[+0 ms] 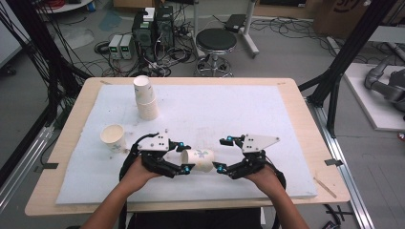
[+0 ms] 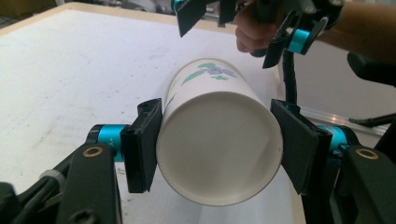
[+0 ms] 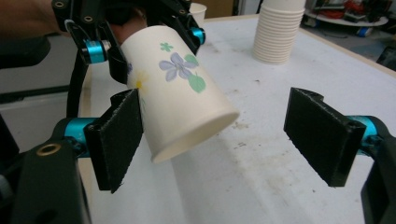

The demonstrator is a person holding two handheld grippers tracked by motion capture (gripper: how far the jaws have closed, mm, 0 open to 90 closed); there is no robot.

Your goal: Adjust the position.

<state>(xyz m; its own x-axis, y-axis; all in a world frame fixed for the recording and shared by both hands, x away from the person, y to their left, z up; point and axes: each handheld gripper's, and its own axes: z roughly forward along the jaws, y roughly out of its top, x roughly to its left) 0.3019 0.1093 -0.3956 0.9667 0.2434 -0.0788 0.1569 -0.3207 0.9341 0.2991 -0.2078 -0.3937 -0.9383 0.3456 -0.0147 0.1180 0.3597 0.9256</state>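
A white paper cup [image 1: 199, 160] with a flower print lies on its side just above the white mat [image 1: 239, 109], near the table's front edge. My left gripper [image 1: 186, 156] is shut on it, one pad on each side of the cup [image 2: 219, 140]. My right gripper [image 1: 221, 153] faces it from the right with its jaws wide open. In the right gripper view the cup [image 3: 177, 93] reaches toward the gap between that gripper's pads [image 3: 322, 135], close beside the left one, and the far pad is well clear of it.
A tall stack of paper cups [image 1: 145, 98] stands at the mat's back left, also seen as the stack [image 3: 280, 30]. A single upright cup [image 1: 113, 136] stands to the left of my left hand. A stool [image 1: 216, 40] and cabling sit beyond the table.
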